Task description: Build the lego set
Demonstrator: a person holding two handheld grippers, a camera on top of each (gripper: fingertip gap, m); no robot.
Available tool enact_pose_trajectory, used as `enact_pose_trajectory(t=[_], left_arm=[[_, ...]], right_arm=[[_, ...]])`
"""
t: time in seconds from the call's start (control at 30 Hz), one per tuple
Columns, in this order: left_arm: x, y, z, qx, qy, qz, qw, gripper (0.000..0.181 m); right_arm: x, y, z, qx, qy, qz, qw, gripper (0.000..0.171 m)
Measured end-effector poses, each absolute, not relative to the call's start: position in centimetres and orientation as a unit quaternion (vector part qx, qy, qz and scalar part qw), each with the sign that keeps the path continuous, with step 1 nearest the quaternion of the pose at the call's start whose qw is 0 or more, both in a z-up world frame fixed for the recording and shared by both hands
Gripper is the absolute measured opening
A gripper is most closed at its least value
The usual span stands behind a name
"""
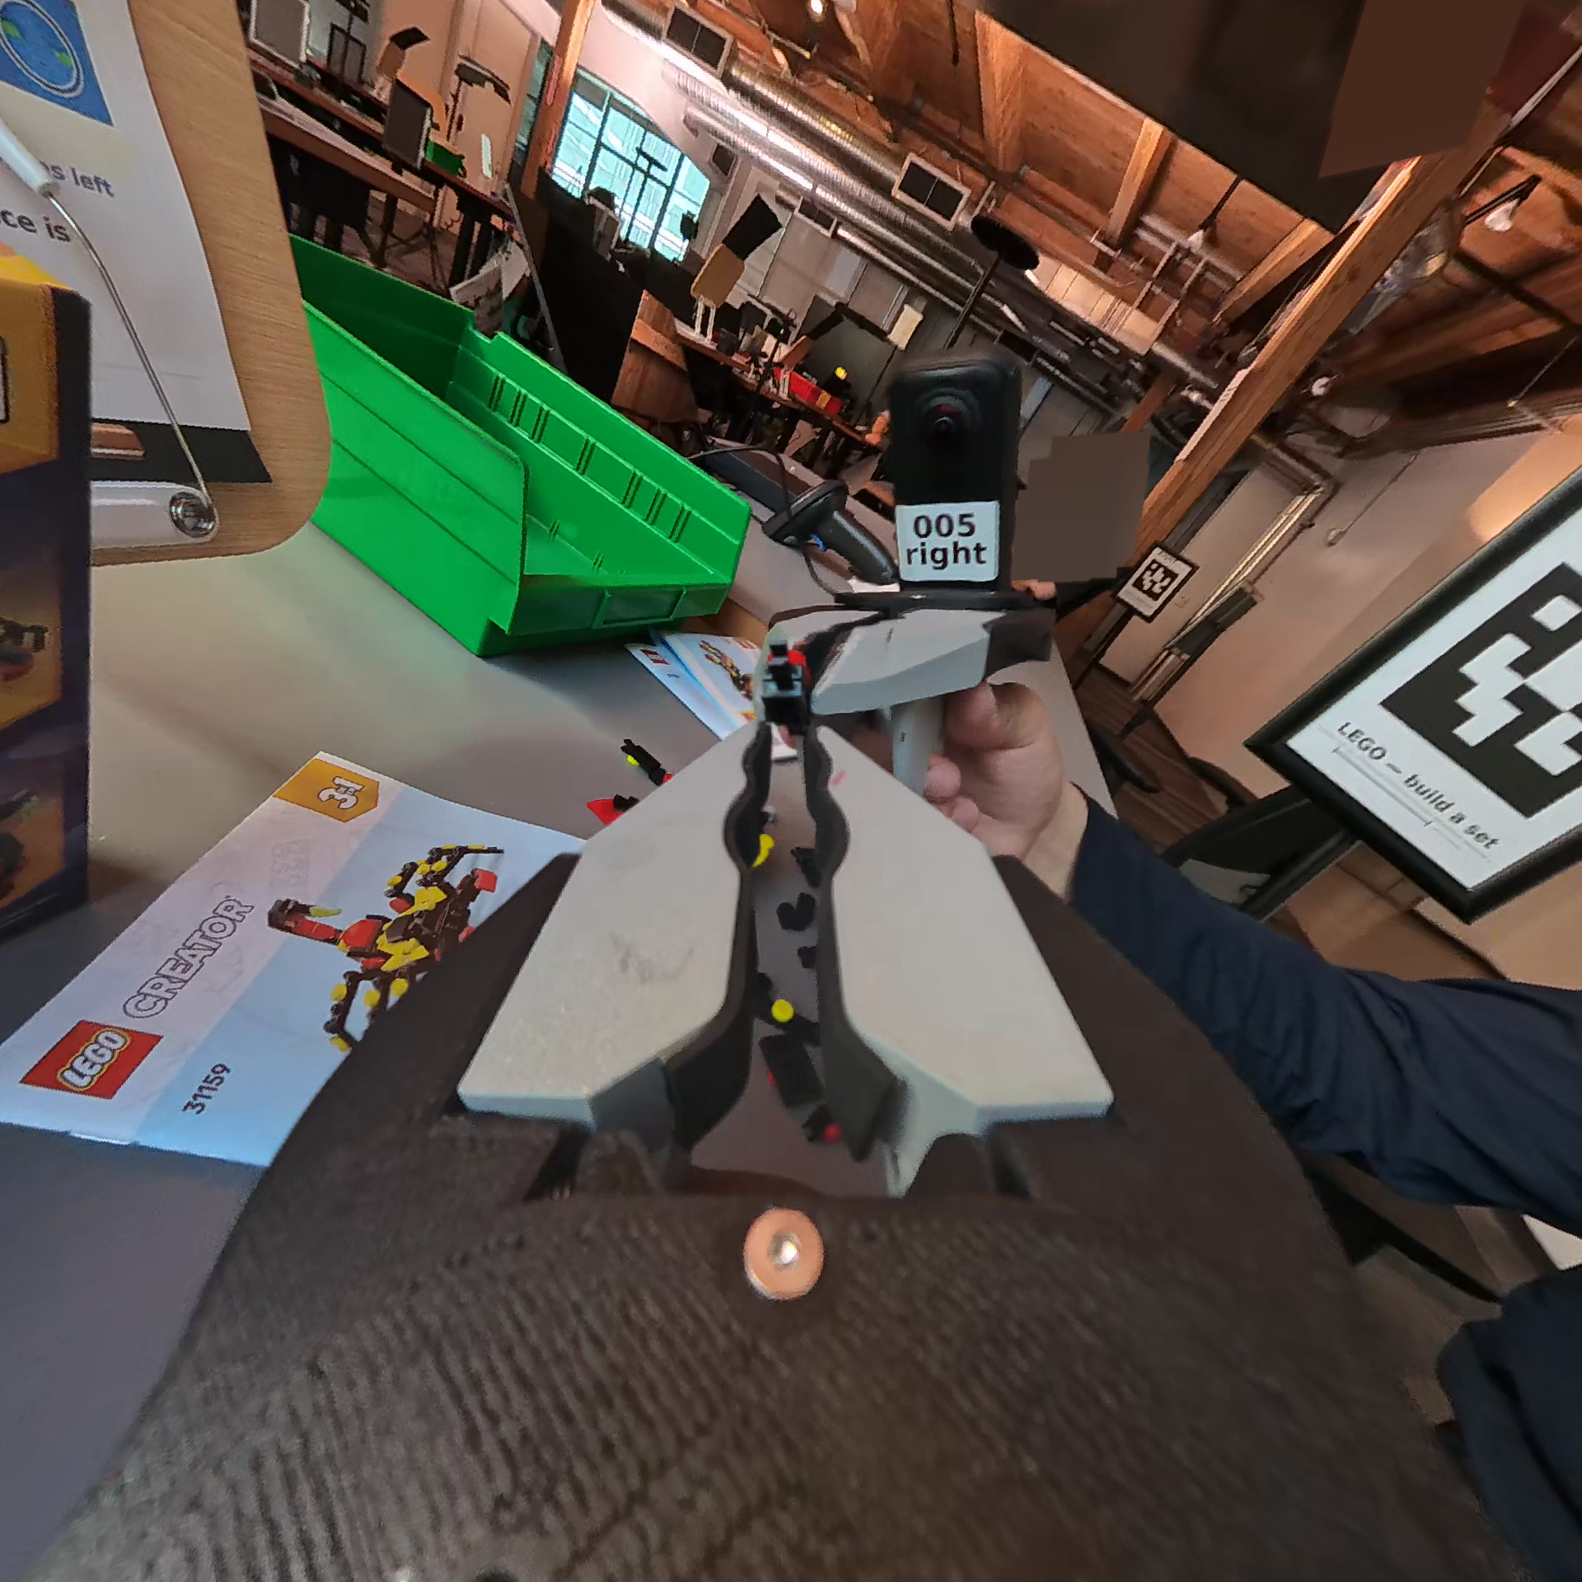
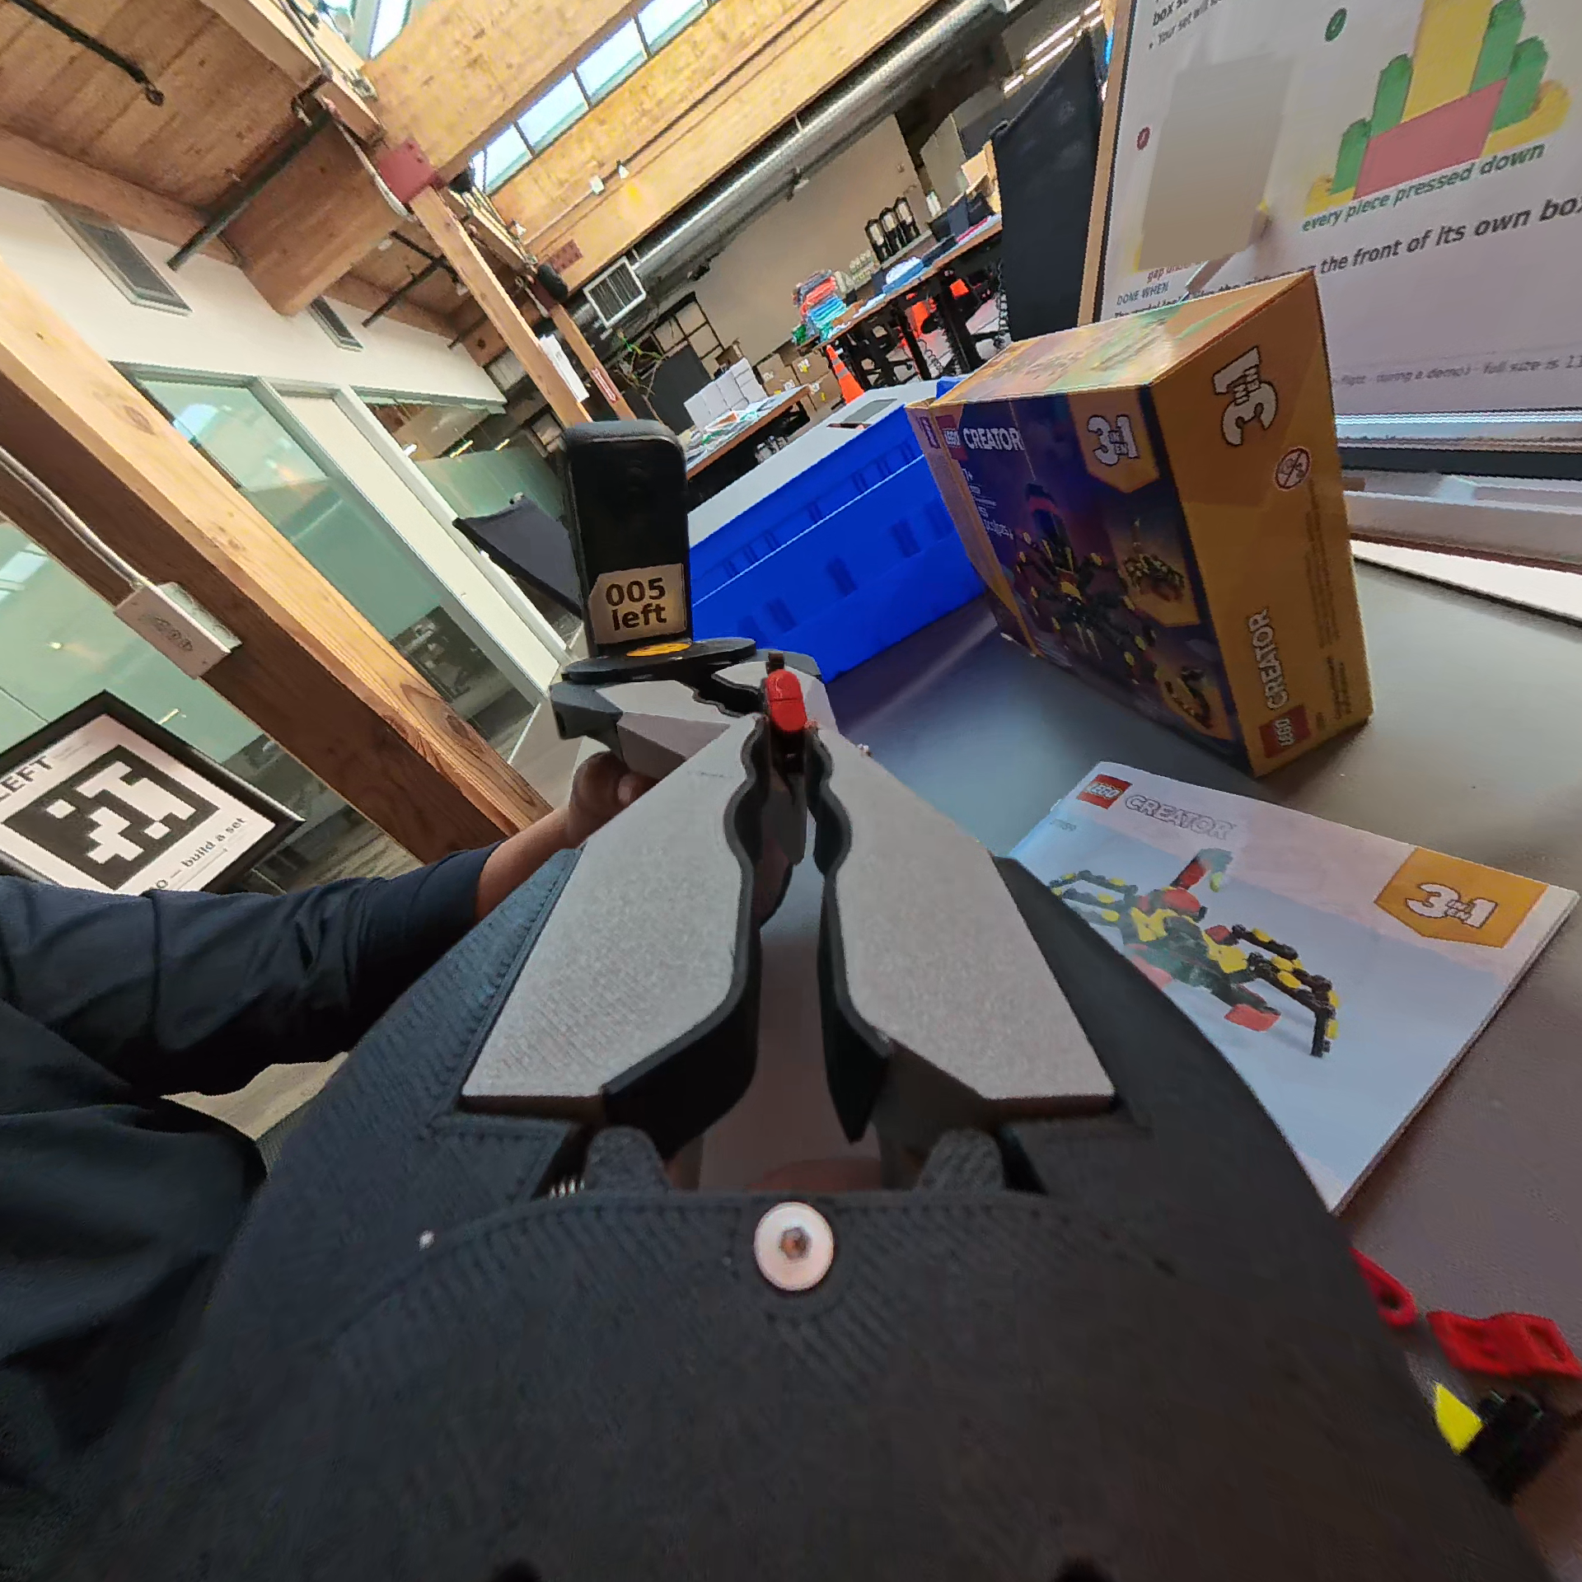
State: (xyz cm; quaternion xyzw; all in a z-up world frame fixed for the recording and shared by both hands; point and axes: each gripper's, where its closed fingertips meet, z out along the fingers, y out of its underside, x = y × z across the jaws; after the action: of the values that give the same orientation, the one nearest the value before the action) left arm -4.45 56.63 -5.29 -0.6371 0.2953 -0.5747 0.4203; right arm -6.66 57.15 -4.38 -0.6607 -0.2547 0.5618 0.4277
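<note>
Both grippers are held above the grey table, tip to tip. My left gripper is shut on a small black lego piece. My right gripper is shut on a small red lego piece. The two pieces touch each other between the tips. The right gripper shows facing me in the left wrist view, a hand on its grip. The left gripper shows in the right wrist view. Loose black, yellow and red pieces lie on the table below.
An instruction booklet lies at front left, more booklets farther back. A green bin stands behind. The set's box and a blue bin stand on the table. Loose red pieces lie near the edge. My two grippers' fingertips are within a few centimetres of each other.
</note>
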Motion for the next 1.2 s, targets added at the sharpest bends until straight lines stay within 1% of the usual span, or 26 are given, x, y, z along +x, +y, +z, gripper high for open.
enact_pose_trajectory(t=[0.07, 0.33, 0.6, 0.67, 0.77, 1.0, 1.1, 1.13, 1.2], left_arm=[[-4.6, 56.6, -5.0, -0.628, 0.281, -0.596, 0.415, 0.000], [-4.7, 57.2, -5.2, -0.635, 0.248, -0.610, 0.405, 0.002], [-5.1, 57.8, -5.2, -0.636, 0.236, -0.596, 0.430, 0.000], [-5.2, 57.8, -5.5, -0.644, 0.249, -0.577, 0.437, 0.000], [-5.2, 57.0, -5.6, -0.648, 0.311, -0.541, 0.437, 0.000], [-5.6, 55.3, -6.0, -0.653, 0.384, -0.517, 0.398, 0.000], [-5.6, 55.0, -6.9, -0.661, 0.424, -0.466, 0.408, 0.000], [-5.9, 55.4, -7.2, -0.672, 0.426, -0.441, 0.417, 0.000], [-7.2, 56.4, -6.8, -0.676, 0.415, -0.426, 0.435, 0.000]], right_arm=[[-6.6, 57.3, -4.3, -0.661, -0.250, 0.561, 0.431, 0.004], [-6.7, 57.9, -4.6, -0.663, -0.228, 0.557, 0.444, 0.004], [-7.2, 58.4, -4.6, -0.662, -0.214, 0.545, 0.469, 0.004], [-7.3, 58.3, -4.9, -0.669, -0.223, 0.531, 0.470, 0.004], [-7.1, 57.5, -4.8, -0.676, -0.267, 0.506, 0.464, 0.004], [-7.2, 55.8, -5.3, -0.684, -0.322, 0.491, 0.432, 0.004], [-6.9, 55.4, -6.3, -0.697, -0.343, 0.469, 0.420, 0.003], [-6.4, 55.6, -6.9, -0.707, -0.347, 0.451, 0.420, 0.000], [-4.3, 56.8, -7.3, -0.722, -0.331, 0.419, 0.440, 0.000]])
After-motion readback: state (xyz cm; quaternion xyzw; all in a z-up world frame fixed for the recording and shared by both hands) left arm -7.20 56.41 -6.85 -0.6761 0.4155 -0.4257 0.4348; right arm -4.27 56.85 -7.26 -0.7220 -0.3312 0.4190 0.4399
